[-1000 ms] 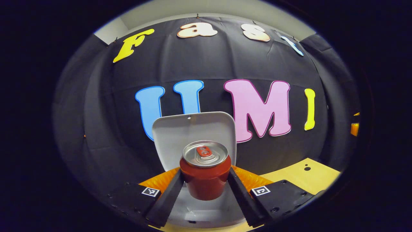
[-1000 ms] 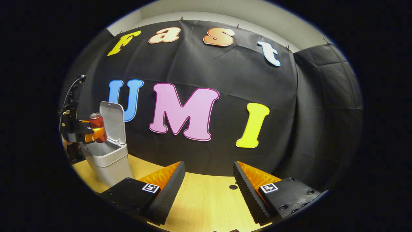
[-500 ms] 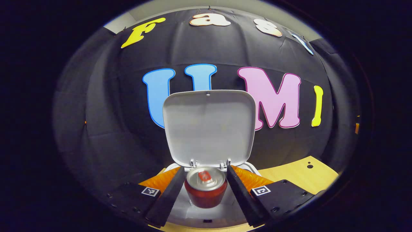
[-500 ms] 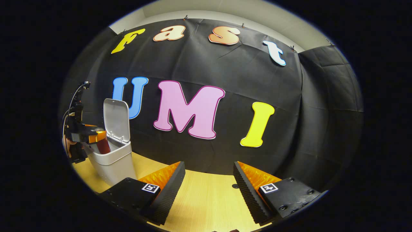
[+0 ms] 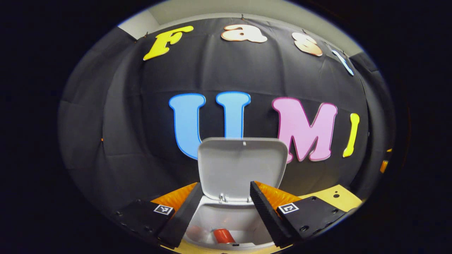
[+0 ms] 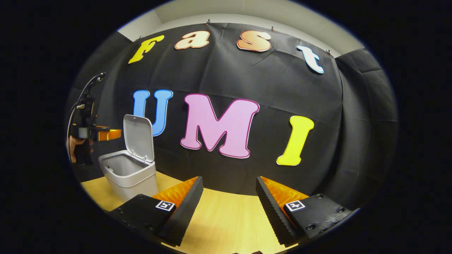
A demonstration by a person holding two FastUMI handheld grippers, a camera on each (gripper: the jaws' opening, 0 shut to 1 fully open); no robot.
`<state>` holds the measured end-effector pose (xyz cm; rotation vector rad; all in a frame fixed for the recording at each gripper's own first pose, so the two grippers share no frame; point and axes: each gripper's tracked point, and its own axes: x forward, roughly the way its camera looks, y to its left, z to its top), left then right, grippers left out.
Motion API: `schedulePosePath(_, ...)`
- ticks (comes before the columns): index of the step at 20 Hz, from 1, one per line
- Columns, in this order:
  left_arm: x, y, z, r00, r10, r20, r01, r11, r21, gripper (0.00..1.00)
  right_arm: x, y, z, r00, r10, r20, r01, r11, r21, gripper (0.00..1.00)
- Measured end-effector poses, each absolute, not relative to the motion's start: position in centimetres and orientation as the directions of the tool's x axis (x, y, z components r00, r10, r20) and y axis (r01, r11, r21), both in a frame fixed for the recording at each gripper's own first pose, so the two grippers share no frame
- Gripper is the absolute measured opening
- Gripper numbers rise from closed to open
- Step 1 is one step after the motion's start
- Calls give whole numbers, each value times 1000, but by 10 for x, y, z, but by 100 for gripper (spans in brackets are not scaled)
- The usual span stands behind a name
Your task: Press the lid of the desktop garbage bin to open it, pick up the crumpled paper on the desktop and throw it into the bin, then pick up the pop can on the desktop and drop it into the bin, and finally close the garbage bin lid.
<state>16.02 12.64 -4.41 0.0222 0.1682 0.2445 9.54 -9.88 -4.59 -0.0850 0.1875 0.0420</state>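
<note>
Red pop can [image 5: 224, 235] lies inside the bin [image 5: 226, 215] — below the parted left claw [image 5: 226, 208].

Black cloth wall [image 6: 229, 77] behind a pale wooden table [image 6: 226, 225], grey ceiling above.

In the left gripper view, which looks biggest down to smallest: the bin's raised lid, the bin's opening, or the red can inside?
1. Lid, largest.
2. Bin opening, partly cut off, so this is unsure.
3. Pop can, smallest; it lies deep inside, mostly hidden.
</note>
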Motion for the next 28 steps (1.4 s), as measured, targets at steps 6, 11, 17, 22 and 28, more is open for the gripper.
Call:
schedulePosePath(6, 206, 128, 10, 974, 182, -133, -180, 983, 33, 94, 107, -86, -39, 981, 68, -183, -78, 996, -51, 97)
schedulePosePath(11, 264, 128, 6, 982, 134, -133, -134, 991, 13, 94, 108, -69, -52, 969, 105, -224, -119, 992, -48, 97)
schedulePosePath(17, 295, 120, -29, 952, 118, -281, -102, 992, 73, 97, 97, -64, -63, 961, 116, -249, -117, 993, 9, 97)
schedulePosePath(22, 256, 113, -33, 923, 79, -376, -65, 997, 51, 98, 84, -68, -72, 959, 96, -268, -98, 995, 4, 97)
schedulePosePath(28, 189, 106, -61, 906, 77, -417, -66, 997, 40, 96, 76, -51, -75, 956, 106, -272, -109, 994, 3, 97)
